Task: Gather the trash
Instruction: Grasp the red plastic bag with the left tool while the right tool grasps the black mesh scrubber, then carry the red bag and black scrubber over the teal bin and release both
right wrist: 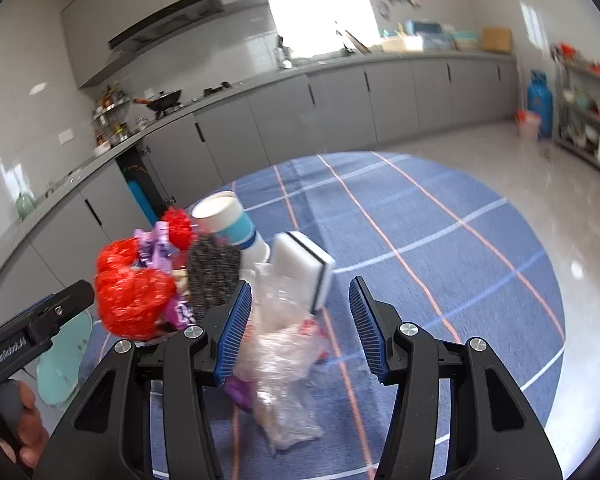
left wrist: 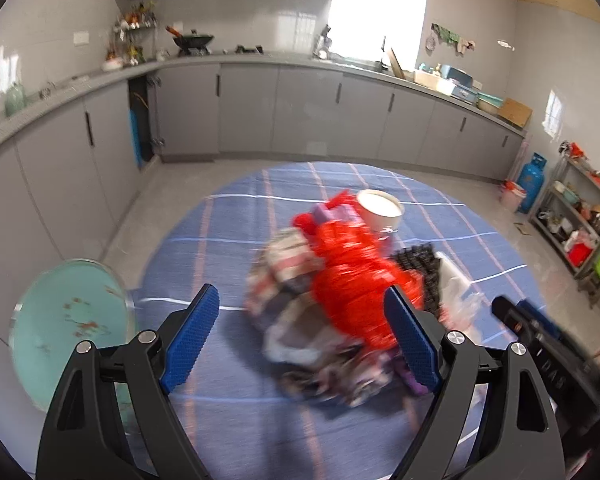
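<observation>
A heap of trash lies on a round table with a blue checked cloth (left wrist: pixel 228 216). It holds a red plastic bag (left wrist: pixel 352 276), a paper cup (left wrist: pixel 380 208), a black mesh piece (left wrist: pixel 418 264), crumpled wrappers (left wrist: pixel 292 264) and clear plastic (right wrist: pixel 284 344). A white sponge (right wrist: pixel 304 264) leans in the heap. My left gripper (left wrist: pixel 302 336) is open, its jaws on either side of the near part of the heap. My right gripper (right wrist: pixel 300 324) is open over the clear plastic, at the heap's right side. The red bag (right wrist: pixel 134 300) and cup (right wrist: pixel 224 216) show left of it.
A teal round stool (left wrist: pixel 68 328) stands left of the table. Grey kitchen cabinets (left wrist: pixel 308 112) run along the back walls. A blue gas cylinder (left wrist: pixel 532 180) and a metal shelf rack (left wrist: pixel 580 220) stand at the right. The right gripper's body (left wrist: pixel 540 336) shows at right.
</observation>
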`<act>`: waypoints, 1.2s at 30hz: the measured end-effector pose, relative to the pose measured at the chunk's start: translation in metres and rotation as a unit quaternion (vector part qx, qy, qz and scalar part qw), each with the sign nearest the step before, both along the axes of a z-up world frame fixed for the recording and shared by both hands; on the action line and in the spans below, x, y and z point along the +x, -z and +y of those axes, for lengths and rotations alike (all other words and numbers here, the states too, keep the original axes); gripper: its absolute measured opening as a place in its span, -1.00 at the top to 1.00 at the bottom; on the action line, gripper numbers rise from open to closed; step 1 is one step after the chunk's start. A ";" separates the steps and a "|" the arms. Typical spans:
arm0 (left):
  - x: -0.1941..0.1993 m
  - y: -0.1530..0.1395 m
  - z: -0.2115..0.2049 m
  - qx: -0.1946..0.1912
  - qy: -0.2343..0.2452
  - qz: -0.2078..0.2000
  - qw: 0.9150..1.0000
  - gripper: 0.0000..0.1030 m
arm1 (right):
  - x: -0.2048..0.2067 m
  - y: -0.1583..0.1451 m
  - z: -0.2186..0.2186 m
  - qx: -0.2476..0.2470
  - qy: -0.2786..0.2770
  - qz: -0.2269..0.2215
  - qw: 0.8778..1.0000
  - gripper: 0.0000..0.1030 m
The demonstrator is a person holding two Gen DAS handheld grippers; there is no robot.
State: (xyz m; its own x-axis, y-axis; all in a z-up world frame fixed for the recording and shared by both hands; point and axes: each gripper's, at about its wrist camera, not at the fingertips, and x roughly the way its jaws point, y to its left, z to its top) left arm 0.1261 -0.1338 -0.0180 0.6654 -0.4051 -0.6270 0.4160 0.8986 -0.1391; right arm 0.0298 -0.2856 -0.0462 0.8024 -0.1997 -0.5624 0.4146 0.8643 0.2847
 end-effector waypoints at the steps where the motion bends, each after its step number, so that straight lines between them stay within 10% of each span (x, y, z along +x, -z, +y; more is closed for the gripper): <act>1: 0.002 0.000 -0.005 -0.002 0.001 0.002 1.000 -0.72 | -0.001 0.000 -0.001 0.005 -0.004 -0.004 1.000 -0.01; 7: 0.016 0.007 -0.028 0.008 0.003 0.004 1.000 -0.72 | 0.002 -0.012 0.012 -0.017 -0.026 -0.024 0.999 -0.01; 15: 0.014 0.023 -0.031 -0.005 0.058 0.025 0.998 0.38 | 0.004 -0.006 0.018 -0.004 -0.040 -0.019 0.999 -0.01; 25: -0.012 -0.023 0.023 -0.070 0.027 -0.053 0.996 0.41 | 0.024 -0.007 0.047 -0.014 -0.089 -0.010 0.996 0.00; 36: -0.017 -0.009 0.063 -0.076 -0.005 -0.026 0.997 0.41 | 0.050 0.024 0.058 -0.002 -0.098 0.049 0.994 0.59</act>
State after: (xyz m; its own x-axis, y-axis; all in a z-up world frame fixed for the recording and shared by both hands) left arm 0.1087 -0.0705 -0.0089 0.7005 -0.4852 -0.5234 0.4171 0.8734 -0.2515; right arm 0.0800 -0.2280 -0.0699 0.7672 -0.0479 -0.6396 0.2638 0.9325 0.2467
